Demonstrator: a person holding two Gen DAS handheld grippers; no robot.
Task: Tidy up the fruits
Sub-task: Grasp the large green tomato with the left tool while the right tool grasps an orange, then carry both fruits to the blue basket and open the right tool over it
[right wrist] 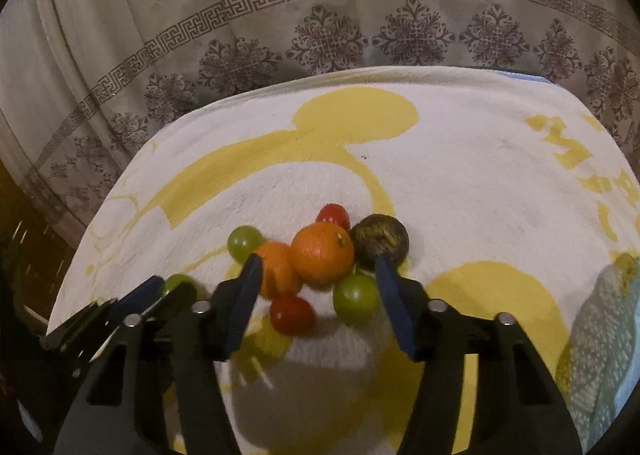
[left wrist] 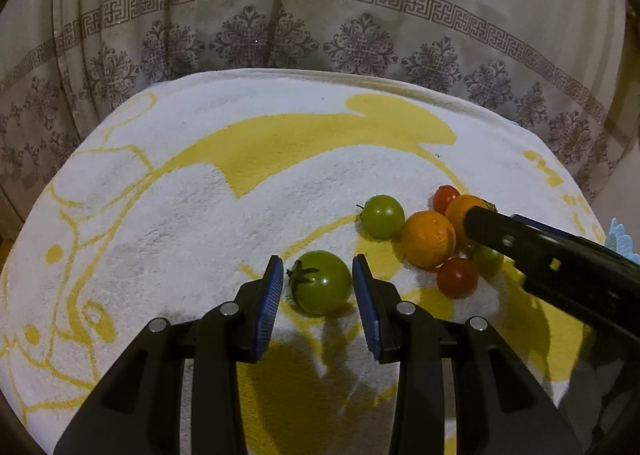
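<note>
My left gripper (left wrist: 317, 267) is open, its blue pads on either side of a green tomato (left wrist: 321, 282) on the towel, not touching it. To its right lie another green tomato (left wrist: 383, 215), two oranges (left wrist: 428, 239), and two red tomatoes (left wrist: 457, 277). My right gripper (right wrist: 318, 265) is open over this cluster: two oranges (right wrist: 323, 258), two red tomatoes (right wrist: 291, 315), green tomatoes (right wrist: 355, 297) and a dark brown round fruit (right wrist: 380, 241). The right gripper's arm (left wrist: 540, 251) reaches in from the right in the left wrist view.
A white towel with yellow pattern (left wrist: 200, 215) covers the table. A patterned curtain (left wrist: 320, 35) hangs behind the far edge. A light blue cloth (right wrist: 604, 335) lies at the right edge.
</note>
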